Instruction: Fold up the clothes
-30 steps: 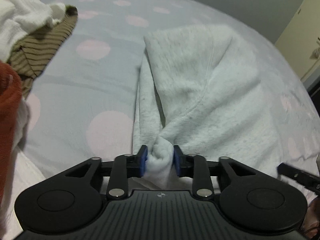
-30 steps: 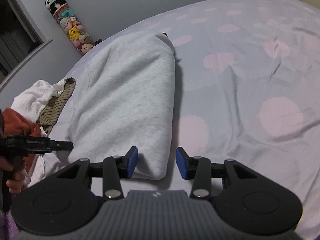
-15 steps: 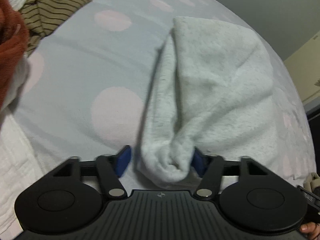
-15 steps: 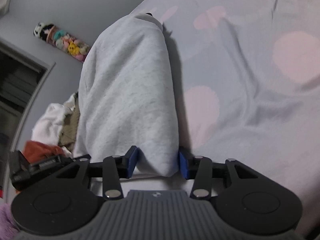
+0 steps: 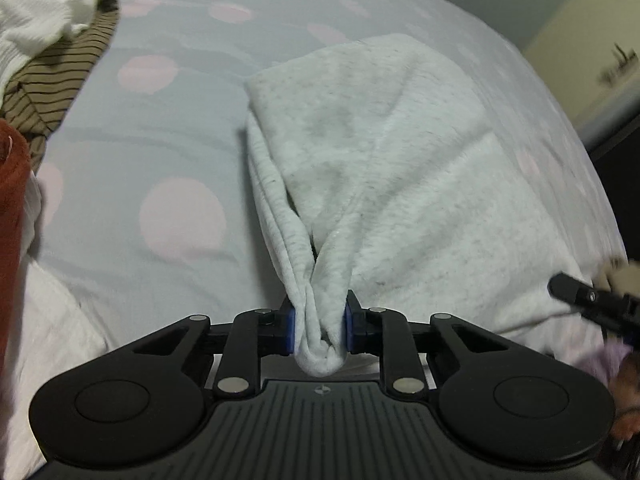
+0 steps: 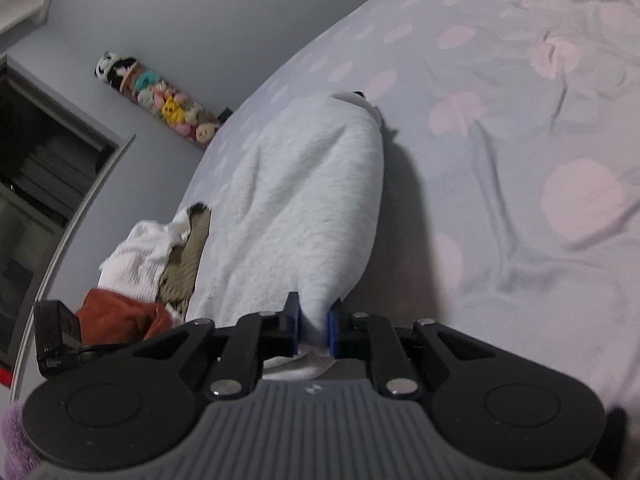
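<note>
A light grey fleece garment (image 5: 400, 152) lies folded on the bed, its near edge lifted. My left gripper (image 5: 319, 326) has its jaws closing on a bunched left corner of that edge, and the blue pads press the cloth. In the right wrist view the same grey garment (image 6: 304, 208) stretches away from me. My right gripper (image 6: 313, 326) has its jaws closing on the near right corner, which is pinched between the pads. The other gripper's black tip (image 5: 588, 300) shows at the right of the left wrist view.
The bedsheet (image 5: 168, 128) is pale blue with pink dots. A pile of clothes sits at the left: a white piece (image 5: 36, 28), a brown striped piece (image 5: 52, 84) and a rust-red piece (image 5: 12, 200). A row of soft toys (image 6: 160, 96) stands by the wall.
Both grippers went from open around the garment's near corners to closed on them. The near edge has lifted off the bed.
</note>
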{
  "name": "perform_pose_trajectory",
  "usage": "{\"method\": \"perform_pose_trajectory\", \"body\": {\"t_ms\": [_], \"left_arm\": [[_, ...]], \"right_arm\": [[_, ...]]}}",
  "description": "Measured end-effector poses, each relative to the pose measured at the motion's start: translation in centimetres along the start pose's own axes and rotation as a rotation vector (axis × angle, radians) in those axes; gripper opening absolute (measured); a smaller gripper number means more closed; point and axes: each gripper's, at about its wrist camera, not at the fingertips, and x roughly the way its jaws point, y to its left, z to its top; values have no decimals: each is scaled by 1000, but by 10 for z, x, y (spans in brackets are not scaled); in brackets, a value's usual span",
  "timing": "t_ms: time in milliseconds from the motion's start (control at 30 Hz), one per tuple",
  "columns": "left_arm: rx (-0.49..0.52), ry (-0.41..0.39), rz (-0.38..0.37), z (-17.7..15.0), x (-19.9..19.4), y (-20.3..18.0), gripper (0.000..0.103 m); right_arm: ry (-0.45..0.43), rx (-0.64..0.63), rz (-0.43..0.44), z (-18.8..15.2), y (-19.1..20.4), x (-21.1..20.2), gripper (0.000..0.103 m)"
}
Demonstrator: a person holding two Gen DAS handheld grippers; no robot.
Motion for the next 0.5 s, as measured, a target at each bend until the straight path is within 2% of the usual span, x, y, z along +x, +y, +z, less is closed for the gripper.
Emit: {"method": "perform_pose_trajectory", "body": {"t_ms": [133,233,333,433,500], "left_arm": [[64,78,-5,-17,1,-20,19],[101,126,54,-18,15,-31,20],[101,170,101,-15,28,-36,22],[102,189,129,-12,28,-41,27],[106,192,143,-10,24,-44,31]], "right_arm": [[55,3,-51,-23,-13,-25,15],[95,52,-70,-40,-30,-23,15],[119,30,-110,-47,-35,-13,16],[136,10,-133,-48,-37,-8,21],[131,6,-134,-48,-36,-16,29]]}}
